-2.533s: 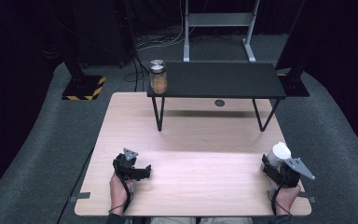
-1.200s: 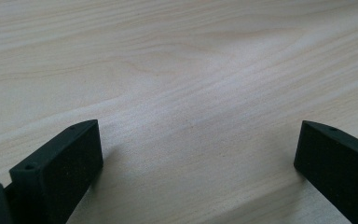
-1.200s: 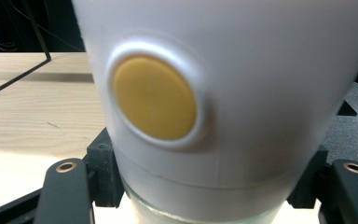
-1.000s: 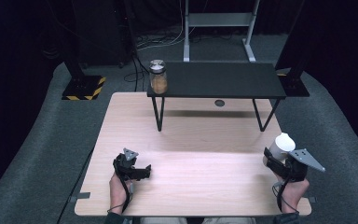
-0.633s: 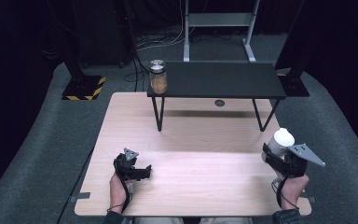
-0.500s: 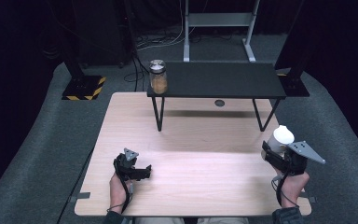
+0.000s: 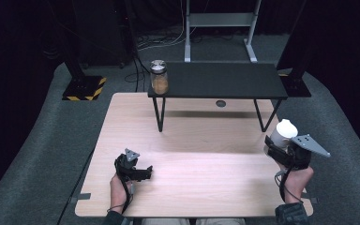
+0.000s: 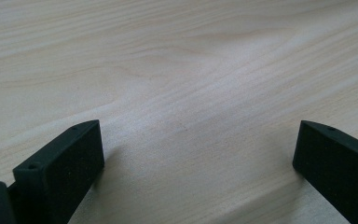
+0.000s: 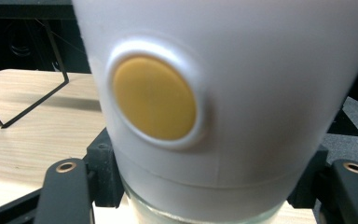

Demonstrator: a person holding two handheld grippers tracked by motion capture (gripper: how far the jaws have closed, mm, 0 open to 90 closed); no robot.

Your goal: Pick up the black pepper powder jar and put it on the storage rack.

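the jar (image 7: 159,77) stands on the left end of the small table (image 7: 225,79), behind the big table (image 7: 192,140). the bottle (image 7: 282,133) is far right.

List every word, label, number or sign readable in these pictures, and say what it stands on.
None can be read.
White container in the right gripper: a plain yellow disc, no lettering.
Jar on the black table: no label legible.
Yellow-black hazard stripes mark the stand base.
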